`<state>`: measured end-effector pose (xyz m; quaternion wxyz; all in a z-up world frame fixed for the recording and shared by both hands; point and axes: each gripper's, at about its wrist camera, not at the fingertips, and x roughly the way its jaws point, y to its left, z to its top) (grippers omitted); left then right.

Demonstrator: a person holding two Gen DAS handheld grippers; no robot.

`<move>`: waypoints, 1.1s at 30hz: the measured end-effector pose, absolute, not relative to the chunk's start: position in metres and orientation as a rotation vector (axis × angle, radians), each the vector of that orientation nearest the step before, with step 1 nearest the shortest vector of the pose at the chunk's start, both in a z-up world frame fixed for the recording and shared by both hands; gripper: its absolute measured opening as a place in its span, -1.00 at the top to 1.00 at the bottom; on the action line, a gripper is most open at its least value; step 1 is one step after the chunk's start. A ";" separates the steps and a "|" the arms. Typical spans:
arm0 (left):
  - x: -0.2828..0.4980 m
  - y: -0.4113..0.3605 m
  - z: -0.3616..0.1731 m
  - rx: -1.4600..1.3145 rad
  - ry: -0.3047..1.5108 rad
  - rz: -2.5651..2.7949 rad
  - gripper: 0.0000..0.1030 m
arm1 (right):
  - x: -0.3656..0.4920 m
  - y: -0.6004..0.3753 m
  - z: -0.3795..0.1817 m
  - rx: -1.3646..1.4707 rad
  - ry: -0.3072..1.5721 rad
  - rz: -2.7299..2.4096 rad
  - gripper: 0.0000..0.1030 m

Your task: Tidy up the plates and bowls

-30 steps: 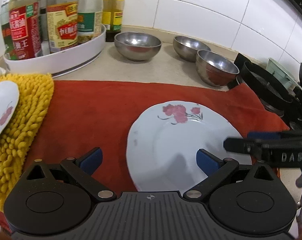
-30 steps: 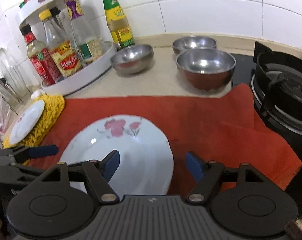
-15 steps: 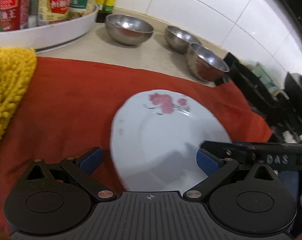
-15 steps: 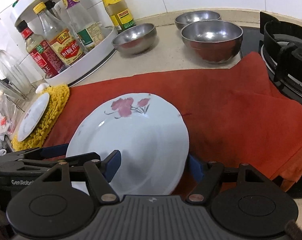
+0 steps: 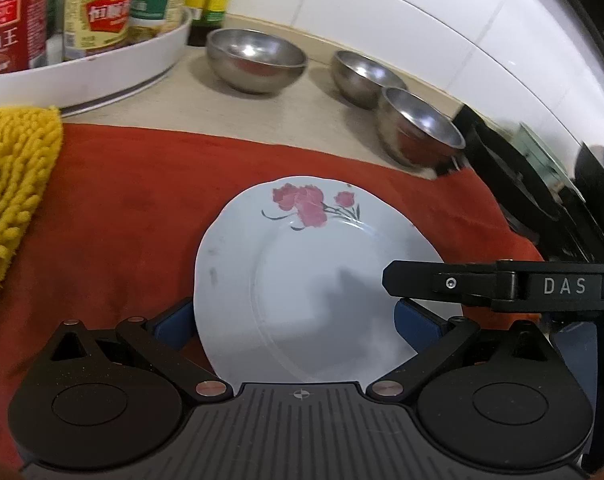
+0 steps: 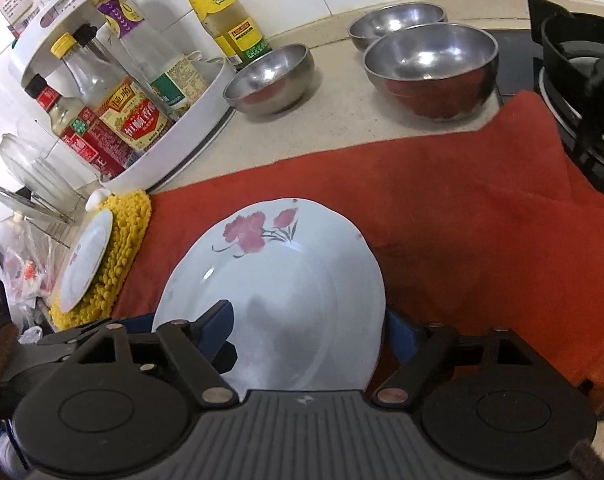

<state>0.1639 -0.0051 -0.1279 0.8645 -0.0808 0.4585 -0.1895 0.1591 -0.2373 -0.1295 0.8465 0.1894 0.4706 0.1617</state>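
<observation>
desk (image 6: 342, 128): beige, stretching ahead of both pairs of fingers, carrying everything
red cloth (image 6: 482, 216): lying under and beyond the fingers
plate (image 6: 274, 292): white, pink flower, sitting on the red cloth between the fingers of both tools
left gripper (image 5: 298, 322): fingers standing wide, plate lying between them, left pad just beside the rim; can't tell if the pads are pressing
right gripper (image 6: 310, 332): jaws have just been opening; left finger hanging over the plate face, right finger past its right rim, no pad seen pressing
steel bowls (image 6: 430, 64): three, sitting apart on the desk well ahead of the fingertips
small plate (image 6: 86, 256): resting on the yellow mat (image 6: 122, 248), far left of the right tool's fingers
step: both tools are closing in on the plate, pickup not made yet
next move: probably calling for one pad getting under the rim, then closing gently; glazed plate likely sliding on the cloth
pose: both tools pointing steeply down and forward, the right tool's arm crossing the left tool's view from the right
</observation>
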 end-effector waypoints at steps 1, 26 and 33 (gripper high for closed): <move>0.166 -0.004 -0.128 -0.175 0.958 -0.386 -0.99 | 0.163 -0.237 -0.130 0.405 0.993 0.351 -0.50; 0.150 0.078 -0.088 -0.183 0.853 0.109 -1.00 | 0.211 -0.190 -0.092 0.104 0.836 0.525 -0.58; 0.146 0.122 -0.075 -0.170 0.826 0.207 -1.00 | 0.220 -0.143 -0.084 0.066 0.833 0.616 -0.58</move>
